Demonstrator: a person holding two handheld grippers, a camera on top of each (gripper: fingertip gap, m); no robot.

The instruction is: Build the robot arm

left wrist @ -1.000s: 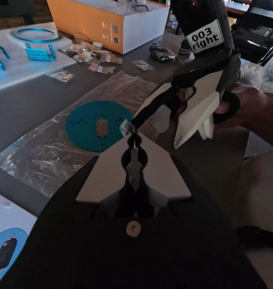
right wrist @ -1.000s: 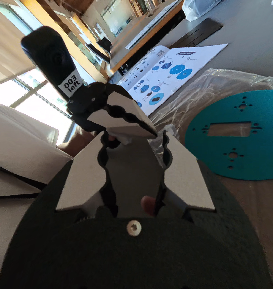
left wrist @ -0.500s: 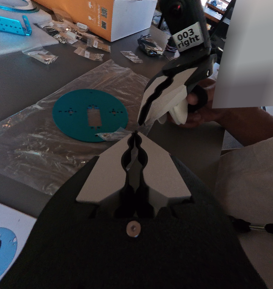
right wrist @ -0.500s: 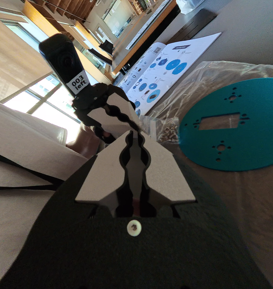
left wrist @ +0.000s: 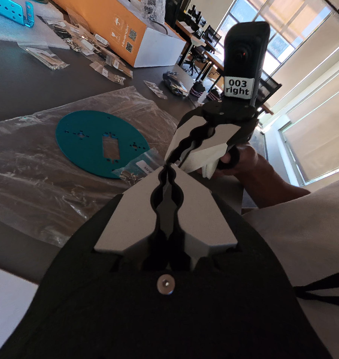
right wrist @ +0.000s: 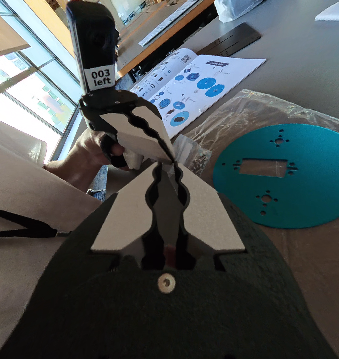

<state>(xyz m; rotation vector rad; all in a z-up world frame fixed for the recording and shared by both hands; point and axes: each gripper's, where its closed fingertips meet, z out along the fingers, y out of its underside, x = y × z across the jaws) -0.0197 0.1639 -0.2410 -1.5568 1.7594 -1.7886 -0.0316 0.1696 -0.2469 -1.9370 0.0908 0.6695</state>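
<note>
The left gripper (left wrist: 167,166) is closed, and its tips pinch one corner of a small clear plastic bag of screws (left wrist: 137,171). The right gripper (right wrist: 167,165) is also closed on this bag, tip against tip with the left one. The bag is thin and wrinkled, with a white label, and it hangs just above the edge of a flat teal round plate (left wrist: 100,145) with cut holes. The plate lies on a crumpled clear plastic sheet (left wrist: 28,174). Only the right wrist view shows an open instruction booklet (right wrist: 194,87); only the left wrist view shows an orange and white cardboard box (left wrist: 125,33).
</note>
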